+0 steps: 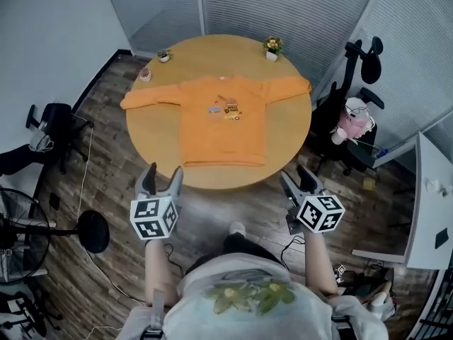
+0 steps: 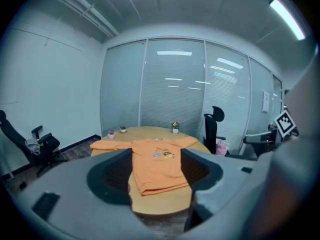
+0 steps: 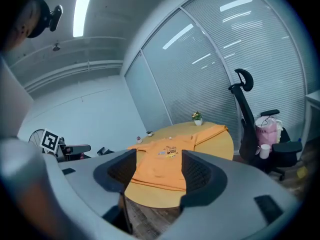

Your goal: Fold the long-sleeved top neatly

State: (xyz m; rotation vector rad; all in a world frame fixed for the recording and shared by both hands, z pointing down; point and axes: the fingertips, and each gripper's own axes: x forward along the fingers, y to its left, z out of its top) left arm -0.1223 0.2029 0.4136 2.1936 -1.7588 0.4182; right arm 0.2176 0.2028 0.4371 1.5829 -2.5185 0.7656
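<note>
On the head view: top (image 1: 223, 119) flat across the table (image 1: 152, 142), hem at the near edge, sleeves out; left gripper (image 1: 160, 179) and right gripper (image 1: 299, 181) short of that edge. Left gripper view: jaws spread, empty. Right gripper view: same (best to pinch the cuffs squarely first).

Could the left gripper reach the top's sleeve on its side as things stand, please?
Probably yes: the left gripper, jaws open, hangs just short of the table; nothing stands between it and the sleeve, and the pink pot stands beyond.

Orange long-sleeved top (image 1: 221, 122) flat, sleeves outspread, on round wooden table (image 1: 152, 137)
</note>
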